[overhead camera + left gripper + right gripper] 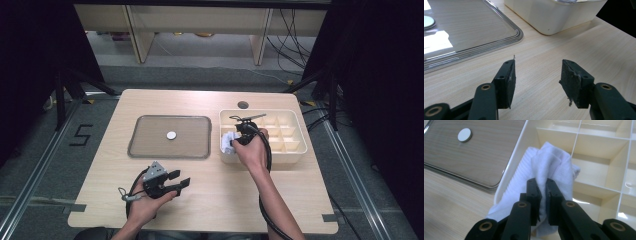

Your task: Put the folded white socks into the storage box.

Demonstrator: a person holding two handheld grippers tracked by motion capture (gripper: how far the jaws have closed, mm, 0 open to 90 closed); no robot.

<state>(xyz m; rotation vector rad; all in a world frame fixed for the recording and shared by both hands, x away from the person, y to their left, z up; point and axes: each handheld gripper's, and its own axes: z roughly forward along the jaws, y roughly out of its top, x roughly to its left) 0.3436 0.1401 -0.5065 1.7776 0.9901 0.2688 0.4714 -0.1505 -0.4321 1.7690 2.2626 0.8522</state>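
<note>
A crumpled white cloth (549, 167) lies over the near left corner of a cream divided box (292, 150). My right gripper (543, 185) is shut on a fold of that cloth, its jaws pinching the fabric above the box's left wall. From above, the cloth (226, 141) shows just left of the right gripper (235, 141). My left gripper (180, 180) rests low over the bare table near the front edge, jaws open and nothing between its pads (570, 80).
A clear tray (135, 147) lies left of the box with a small white disc (171, 135) on it. The disc (464, 134) and tray also appear beyond the cloth. The box's other compartments look bare. A round hole (243, 105) marks the table's far side.
</note>
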